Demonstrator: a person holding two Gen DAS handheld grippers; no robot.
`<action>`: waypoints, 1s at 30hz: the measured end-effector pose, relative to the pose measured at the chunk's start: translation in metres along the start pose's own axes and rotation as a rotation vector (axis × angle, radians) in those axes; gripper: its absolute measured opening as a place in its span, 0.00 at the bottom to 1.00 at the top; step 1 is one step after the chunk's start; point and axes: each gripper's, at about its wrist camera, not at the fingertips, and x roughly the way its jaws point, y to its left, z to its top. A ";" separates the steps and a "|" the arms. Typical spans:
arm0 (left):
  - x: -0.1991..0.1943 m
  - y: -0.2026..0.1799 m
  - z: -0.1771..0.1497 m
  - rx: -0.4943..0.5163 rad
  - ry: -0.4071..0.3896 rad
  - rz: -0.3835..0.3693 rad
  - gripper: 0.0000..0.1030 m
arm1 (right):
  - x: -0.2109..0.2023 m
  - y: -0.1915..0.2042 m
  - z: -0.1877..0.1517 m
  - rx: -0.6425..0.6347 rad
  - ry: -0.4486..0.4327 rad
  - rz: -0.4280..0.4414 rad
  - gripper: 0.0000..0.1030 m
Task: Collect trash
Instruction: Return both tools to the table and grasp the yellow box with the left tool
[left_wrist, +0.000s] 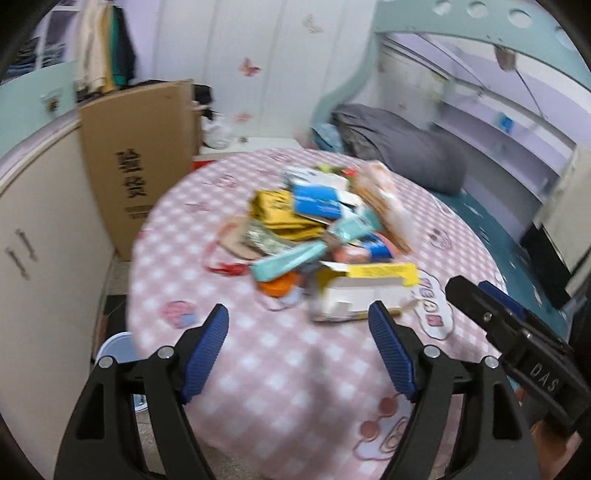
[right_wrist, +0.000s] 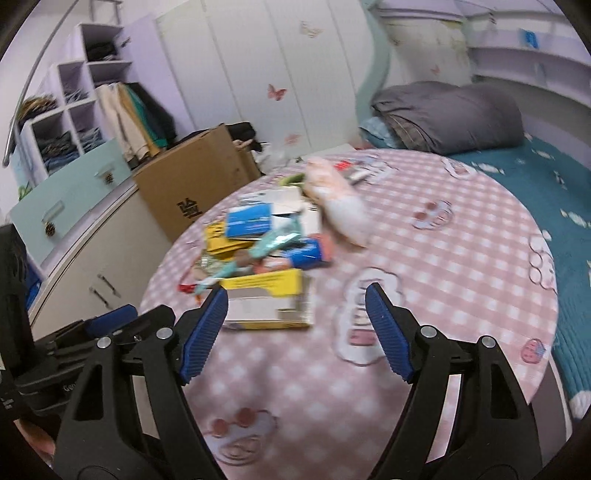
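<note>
At frame centre, on the pink checked round table (left_wrist: 288, 369), a trash pile (left_wrist: 317, 221) is heaped. The yellow-and-white carton (right_wrist: 266, 299), judged light and crushable, is best pinched by its walls; wrappers are limp. The left gripper (left_wrist: 298, 347) and right gripper (right_wrist: 295, 328) are seen released, empty.

Black Chinese characters reading "验货" are showing on the cardboard box (left_wrist: 136, 162) standing beside the tabletop (left_wrist: 295, 369). White letters "DAS" are showing on the right hand-held gripper (left_wrist: 480, 295).
</note>
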 end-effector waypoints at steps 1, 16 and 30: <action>0.005 -0.004 -0.001 0.010 0.007 -0.014 0.74 | 0.000 -0.005 -0.001 0.006 0.002 -0.002 0.74; 0.074 -0.024 0.005 0.100 0.084 -0.140 0.74 | 0.031 -0.042 -0.001 0.057 0.079 0.053 0.74; 0.034 -0.056 0.005 0.206 -0.032 -0.218 0.01 | 0.017 -0.029 0.008 0.057 0.041 0.080 0.74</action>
